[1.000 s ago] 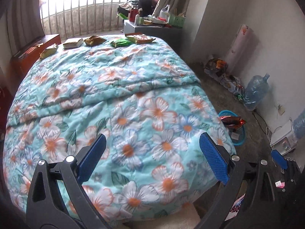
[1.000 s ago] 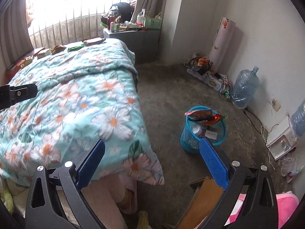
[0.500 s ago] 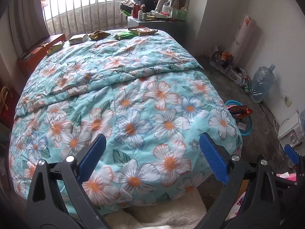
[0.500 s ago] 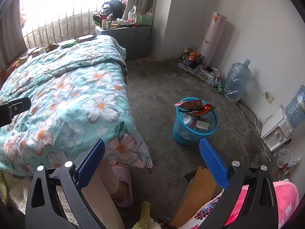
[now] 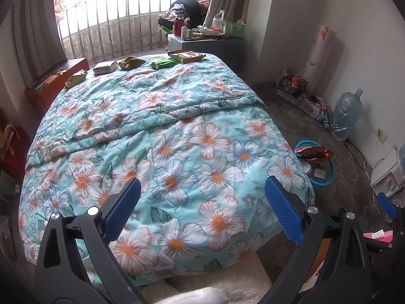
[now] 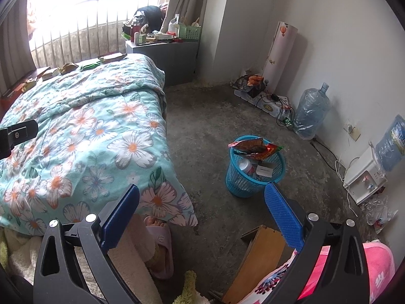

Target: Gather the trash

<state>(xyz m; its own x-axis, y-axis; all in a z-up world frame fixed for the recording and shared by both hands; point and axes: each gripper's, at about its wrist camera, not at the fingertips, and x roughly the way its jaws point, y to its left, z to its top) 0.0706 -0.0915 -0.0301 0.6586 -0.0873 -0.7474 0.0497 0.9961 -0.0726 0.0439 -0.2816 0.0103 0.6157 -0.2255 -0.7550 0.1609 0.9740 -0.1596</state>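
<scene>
Several snack wrappers lie in a row along the far edge of the floral bed [image 5: 177, 131]: a green one [image 5: 164, 63], a brown one [image 5: 131, 63] and a large tan packet [image 5: 186, 56]. A blue trash basket [image 6: 254, 169] stands on the floor right of the bed, with red wrappers [image 6: 255, 148] draped over its rim. My left gripper [image 5: 202, 207] is open above the bed's near end, empty. Held back from the basket, my right gripper [image 6: 202, 212] is open and empty too. The wrappers on the bed [image 6: 68, 67] are far from both.
A grey nightstand [image 6: 164, 58] crowded with bottles stands at the bed's far right corner. Water jugs [image 6: 311, 112], cables and a small white dispenser [image 6: 364, 177] line the right wall. A person's slippered foot [image 6: 159, 240], a wooden board [image 6: 260, 255] and pink cloth [image 6: 377, 266] lie near me.
Both grippers have pulled back and risen away from the bed and the basket, so more of the room shows. Both stayed open and empty.
</scene>
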